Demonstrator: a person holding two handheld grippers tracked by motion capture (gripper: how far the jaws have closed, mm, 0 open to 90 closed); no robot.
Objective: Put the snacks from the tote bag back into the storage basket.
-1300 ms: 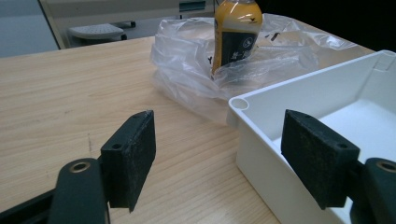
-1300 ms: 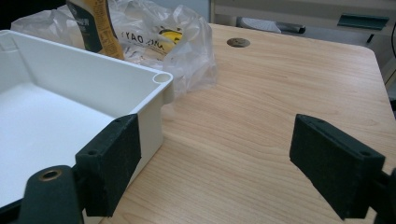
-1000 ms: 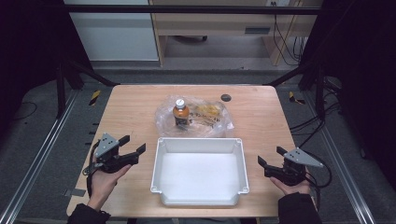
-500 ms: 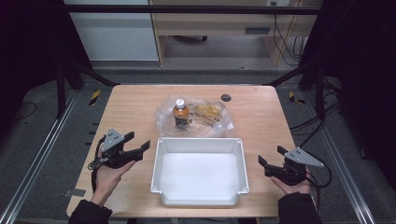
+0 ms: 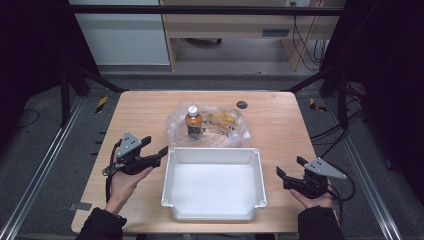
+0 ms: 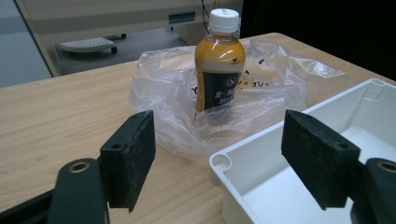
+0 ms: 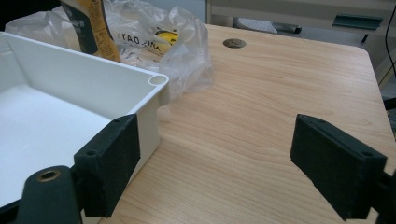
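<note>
Left tongs [image 6: 217,161] and right tongs [image 7: 217,168] gape empty; ahead, the full, rigid juice bottle [image 6: 219,65] in crinkly plastic bag [image 6: 163,88] likely wants a mid-body grip below its cap.

Matt wood table [image 5: 280,125], glossy plastic bag [image 5: 227,131]

The counter [image 5: 150,107] is pale wood with a fine, straight grain, marked by one dark round spot [image 5: 242,104] beyond the bin. The bin [image 5: 212,216] is plain white inside and out. Just behind the bin sits a clear plastic bag [image 6: 163,93], glossy, with dark lettering and a yellow patch showing through it. The bottle [image 6: 218,70] standing in the bag holds orange-yellow liquid under a white cap, with a black label carrying white characters. Each tool, left tool [image 5: 156,152] and right tool [image 5: 289,168], is matte black, topped by a grey plate.
</note>
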